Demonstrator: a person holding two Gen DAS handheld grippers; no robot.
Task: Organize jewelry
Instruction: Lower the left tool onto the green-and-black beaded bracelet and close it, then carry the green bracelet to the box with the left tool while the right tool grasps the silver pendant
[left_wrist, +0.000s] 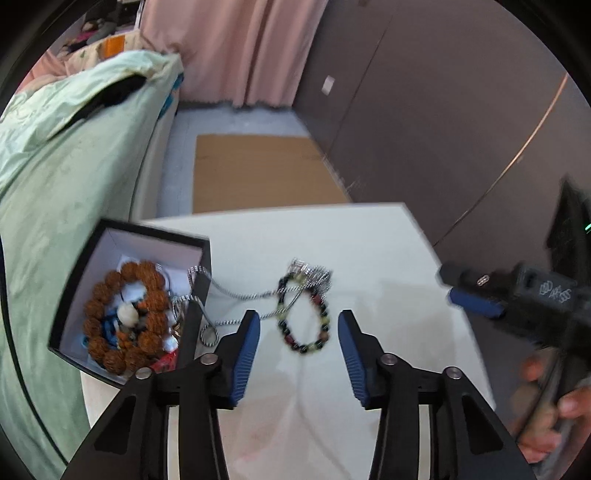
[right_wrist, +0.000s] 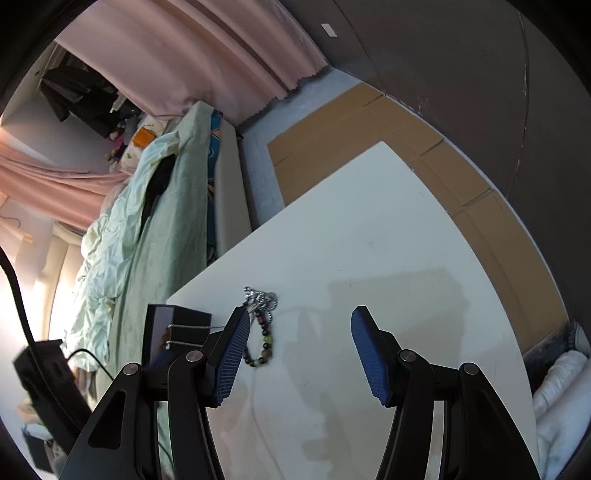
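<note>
A black box (left_wrist: 201, 291) with a white inside sits at the white table's left edge. It holds a brown bead bracelet (left_wrist: 125, 314) and other small pieces. A silver chain (left_wrist: 243, 295) hangs over the box's right wall and runs across the table to a dark multicoloured bead bracelet (left_wrist: 306, 317). My left gripper (left_wrist: 297, 325) is open and empty, just short of that bracelet. My right gripper (right_wrist: 299, 328) is open and empty, with the bead bracelet (right_wrist: 264, 347) by its left finger. The box (right_wrist: 177, 332) and chain (right_wrist: 260, 297) also show there. The right gripper shows in the left wrist view (left_wrist: 476, 295).
The white table (left_wrist: 369, 258) ends near the far side and the right. A bed with green bedding (left_wrist: 66, 177) lies close on the left. Brown cardboard (left_wrist: 258, 173) covers the floor beyond. A dark wardrobe wall (left_wrist: 443, 110) stands on the right.
</note>
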